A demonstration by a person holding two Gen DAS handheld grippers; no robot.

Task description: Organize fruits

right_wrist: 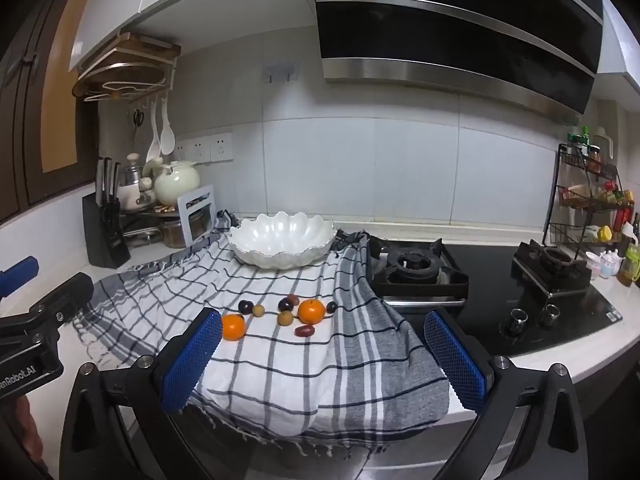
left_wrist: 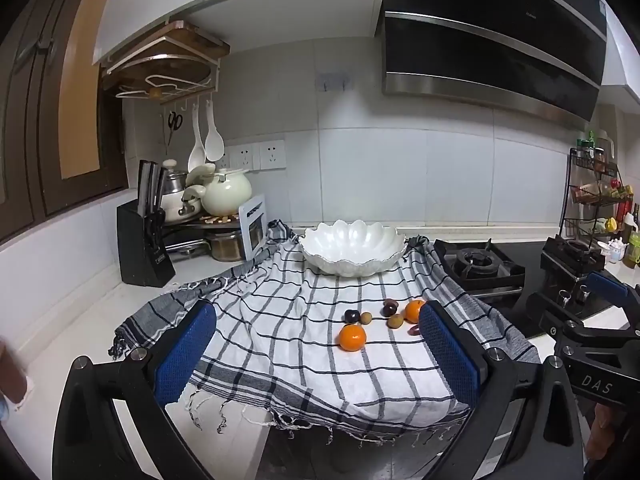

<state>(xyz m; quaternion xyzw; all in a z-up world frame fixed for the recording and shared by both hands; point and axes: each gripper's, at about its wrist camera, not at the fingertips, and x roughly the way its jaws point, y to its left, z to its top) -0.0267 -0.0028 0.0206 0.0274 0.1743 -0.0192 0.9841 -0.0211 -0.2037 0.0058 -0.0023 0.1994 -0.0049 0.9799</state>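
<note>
Nearest the cameras, the left gripper (left_wrist: pixel 316 356) and the right gripper (right_wrist: pixel 322 356) both hang just above the near edge of the tabletop (right_wrist: pixel 560 346), jaws spread wide with nothing between them; that reads as a ready stance before a first pick. Each tilts gently downward, so the whole work area sits framed between its blue pads.

Beyond them a checked cloth (left_wrist: pixel 280 360) is draped over the tabletop, its fringe hanging off the front edge, probably to keep round fruit from rolling. The fruits lie loose in a small cluster on it, at about 1 o'clock from the left gripper and 11 o'clock from the right: a near orange (left_wrist: pixel 352 337), a second orange (left_wrist: pixel 414 311), dark plums such as one (left_wrist: pixel 352 315), and small brownish fruits (left_wrist: pixel 395 321), near one another.

Farther back, at 12 o'clock, a white scalloped bowl (left_wrist: pixel 352 266) stands empty on the cloth, likely the destination. A gas stove (right_wrist: pixel 420 270) sits to its right.
</note>
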